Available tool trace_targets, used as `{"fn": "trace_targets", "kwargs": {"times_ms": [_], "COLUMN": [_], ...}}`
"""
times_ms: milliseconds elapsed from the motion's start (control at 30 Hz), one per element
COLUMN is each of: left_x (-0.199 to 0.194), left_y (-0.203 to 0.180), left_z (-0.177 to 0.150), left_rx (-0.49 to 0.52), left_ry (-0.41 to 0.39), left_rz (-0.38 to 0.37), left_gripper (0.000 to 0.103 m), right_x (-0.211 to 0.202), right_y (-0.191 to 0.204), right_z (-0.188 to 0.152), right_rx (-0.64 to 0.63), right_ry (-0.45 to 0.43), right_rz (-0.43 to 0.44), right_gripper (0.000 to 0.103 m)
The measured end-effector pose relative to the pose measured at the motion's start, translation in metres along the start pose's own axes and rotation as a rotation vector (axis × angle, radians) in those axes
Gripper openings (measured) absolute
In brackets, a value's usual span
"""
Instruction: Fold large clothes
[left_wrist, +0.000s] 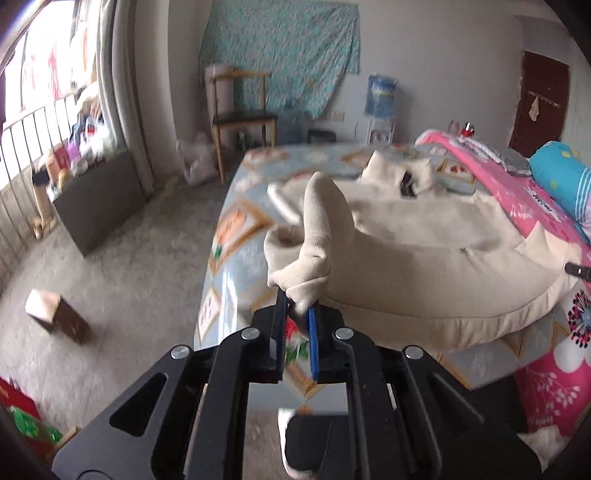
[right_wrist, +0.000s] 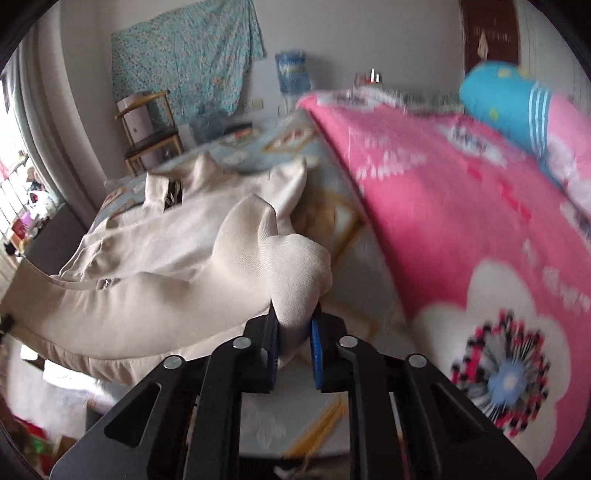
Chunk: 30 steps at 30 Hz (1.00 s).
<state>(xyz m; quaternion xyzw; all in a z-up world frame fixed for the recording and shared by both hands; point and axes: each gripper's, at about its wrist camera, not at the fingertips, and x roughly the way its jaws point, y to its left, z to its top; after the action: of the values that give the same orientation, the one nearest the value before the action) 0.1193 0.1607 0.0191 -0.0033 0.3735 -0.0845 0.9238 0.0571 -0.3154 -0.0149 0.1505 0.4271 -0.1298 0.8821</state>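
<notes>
**Both bottom corners gripped, hem lifted for the first fold**

The cream jacket (left_wrist: 424, 236) lies spread on the bed (left_wrist: 229, 236), collar toward the far end and hem at the near edge, with the pink blanket (right_wrist: 461, 221) just beside it on its right. The left gripper (left_wrist: 297, 314) has its jaws narrowed onto a bunched knit corner of the hem, which stands up above the blue pads. The right gripper (right_wrist: 295, 325) is likewise clamped on the opposite corner, a rounded wad of cloth bulging out between its jaws. Between the two, the hem sags in a slack curve clear of the bed.

The step in hand looks like the start of the lengthwise fold: bottom edge picked up, nothing laid over yet. The next move probably calls for carrying both corners together toward the collar, keeping them level and far enough apart that the hem pulls straight. The padding seems thick and floppy, so uneven travel would likely leave a skewed crease, and the right corner could drag against the blanket.
</notes>
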Motion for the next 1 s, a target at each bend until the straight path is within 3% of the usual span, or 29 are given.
{"fn": "trace_targets", "kwargs": {"times_ms": [33, 133, 200, 300, 400, 500, 633, 733, 800, 933, 1000], "left_x": [0.012, 0.044, 0.044, 0.029, 0.03, 0.044, 0.07, 0.086, 0.095, 0.111, 0.111], "left_y": [0.01, 0.037, 0.053, 0.063, 0.058, 0.036, 0.004, -0.012, -0.02, -0.027, -0.026], "left_z": [-0.01, -0.032, -0.037, -0.031, -0.017, -0.008, 0.006, 0.011, 0.011, 0.005, 0.005], "left_rx": [-0.023, -0.117, -0.184, -0.212, -0.179, -0.106, 0.035, 0.131, 0.185, 0.252, 0.242], "left_ry": [0.06, 0.18, 0.182, 0.104, 0.073, 0.105, 0.14, 0.149, 0.163, 0.192, 0.178], "left_rz": [-0.022, -0.048, -0.069, -0.073, -0.087, -0.076, -0.003, 0.026, 0.033, 0.064, 0.057], "left_gripper": [0.015, 0.025, 0.027, 0.026, 0.026, 0.026, 0.027, 0.027, 0.027, 0.027, 0.024], "right_x": [0.01, 0.026, 0.013, -0.012, -0.01, 0.009, 0.04, 0.055, 0.067, 0.087, 0.085], "right_y": [-0.009, -0.042, -0.056, -0.056, -0.034, 0.008, 0.05, 0.057, 0.062, 0.062, 0.066], "right_z": [-0.005, -0.016, -0.014, -0.003, 0.009, 0.014, 0.017, 0.022, 0.023, 0.02, 0.021], "right_rx": [0.016, 0.119, 0.166, 0.134, 0.083, -0.038, -0.182, -0.208, -0.24, -0.254, -0.276], "right_ry": [0.042, 0.135, 0.103, 0.006, -0.005, 0.026, 0.056, 0.089, 0.113, 0.153, 0.143], "right_rz": [0.002, 0.019, 0.038, -0.033, 0.04, 0.094, 0.015, 0.018, 0.006, 0.001, -0.022], "right_gripper": [0.031, 0.038, 0.046, 0.05, 0.051, 0.051, 0.051, 0.051, 0.048, 0.03, 0.008]}}
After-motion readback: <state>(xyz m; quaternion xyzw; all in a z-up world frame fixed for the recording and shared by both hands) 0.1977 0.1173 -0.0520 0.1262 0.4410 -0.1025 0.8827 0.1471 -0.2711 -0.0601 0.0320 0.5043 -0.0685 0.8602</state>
